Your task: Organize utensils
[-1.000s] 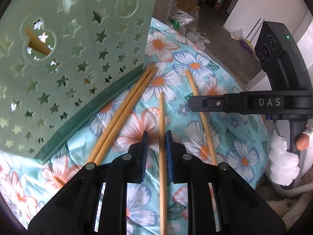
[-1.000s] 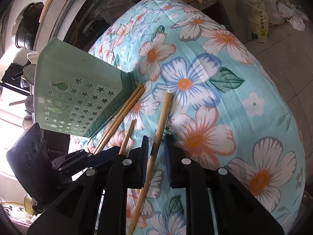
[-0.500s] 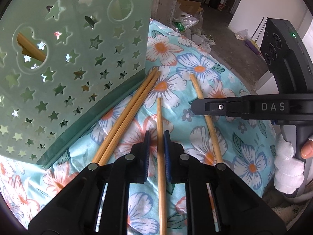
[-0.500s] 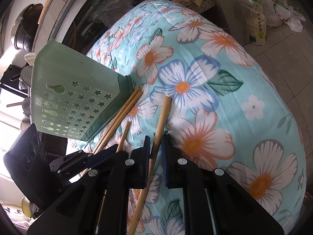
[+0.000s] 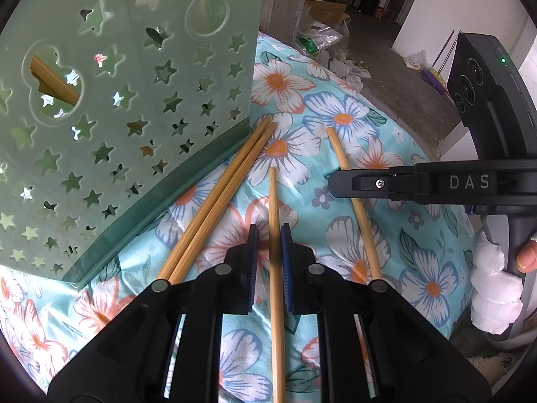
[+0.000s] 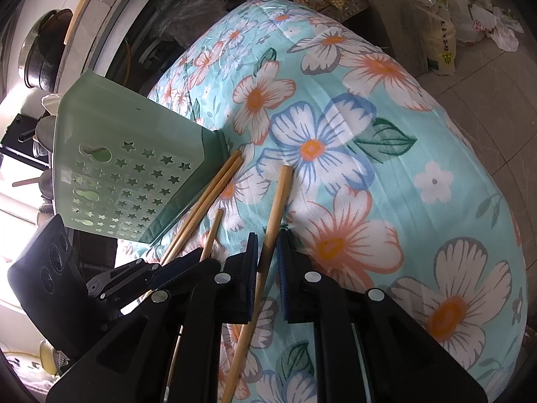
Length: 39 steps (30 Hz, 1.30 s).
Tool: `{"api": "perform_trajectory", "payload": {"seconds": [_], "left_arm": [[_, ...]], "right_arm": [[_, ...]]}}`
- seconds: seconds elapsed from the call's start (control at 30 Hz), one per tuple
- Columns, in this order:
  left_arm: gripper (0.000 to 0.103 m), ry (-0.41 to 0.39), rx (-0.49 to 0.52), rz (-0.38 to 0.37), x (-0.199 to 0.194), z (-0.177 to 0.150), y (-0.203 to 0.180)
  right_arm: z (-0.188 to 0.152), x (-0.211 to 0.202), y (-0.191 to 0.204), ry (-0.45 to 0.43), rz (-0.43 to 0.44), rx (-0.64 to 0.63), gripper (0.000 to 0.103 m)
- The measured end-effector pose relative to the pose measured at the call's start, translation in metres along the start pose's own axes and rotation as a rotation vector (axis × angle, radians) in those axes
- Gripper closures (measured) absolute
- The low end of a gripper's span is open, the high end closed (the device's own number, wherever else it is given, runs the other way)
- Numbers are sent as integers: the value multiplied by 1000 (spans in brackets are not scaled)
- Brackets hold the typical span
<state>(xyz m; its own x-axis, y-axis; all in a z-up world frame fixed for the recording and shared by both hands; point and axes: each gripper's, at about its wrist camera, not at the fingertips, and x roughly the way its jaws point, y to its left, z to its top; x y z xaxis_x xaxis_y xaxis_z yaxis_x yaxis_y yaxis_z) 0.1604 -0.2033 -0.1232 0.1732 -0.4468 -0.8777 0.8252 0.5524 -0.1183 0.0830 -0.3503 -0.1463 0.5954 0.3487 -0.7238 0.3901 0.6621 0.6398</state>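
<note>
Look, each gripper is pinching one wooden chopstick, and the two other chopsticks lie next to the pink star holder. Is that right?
Almost. The holder is pale green, not pink; the left wrist view shows it. The rest holds: the left gripper and the right gripper each pinch one chopstick, and the pair of chopsticks lies beside the holder.

Ahead of the claw lay tan chopsticks (image 5: 276,235) on turquoise floral cloth (image 5: 419,235); leftward, a star-pierced pale-green holder (image 5: 117,117).

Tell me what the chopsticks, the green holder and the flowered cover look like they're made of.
Chopsticks: likely bamboo, matte tan with fine lengthwise grain. Green holder: moulded plastic, slightly translucent, with clean star cutouts and light glowing through the wall. Flowered cover: printed fabric, perhaps satin-like polyester, judging by its soft sheen and wrinkles.
</note>
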Motion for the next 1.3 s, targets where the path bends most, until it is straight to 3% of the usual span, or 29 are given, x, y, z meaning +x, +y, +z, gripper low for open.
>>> {"api": "perform_trajectory", "payload": {"seconds": [1.3], "left_arm": [[91, 2, 2, 9, 5, -1, -4]], "right_arm": [[0, 1, -3, 2, 11, 16, 93]]}}
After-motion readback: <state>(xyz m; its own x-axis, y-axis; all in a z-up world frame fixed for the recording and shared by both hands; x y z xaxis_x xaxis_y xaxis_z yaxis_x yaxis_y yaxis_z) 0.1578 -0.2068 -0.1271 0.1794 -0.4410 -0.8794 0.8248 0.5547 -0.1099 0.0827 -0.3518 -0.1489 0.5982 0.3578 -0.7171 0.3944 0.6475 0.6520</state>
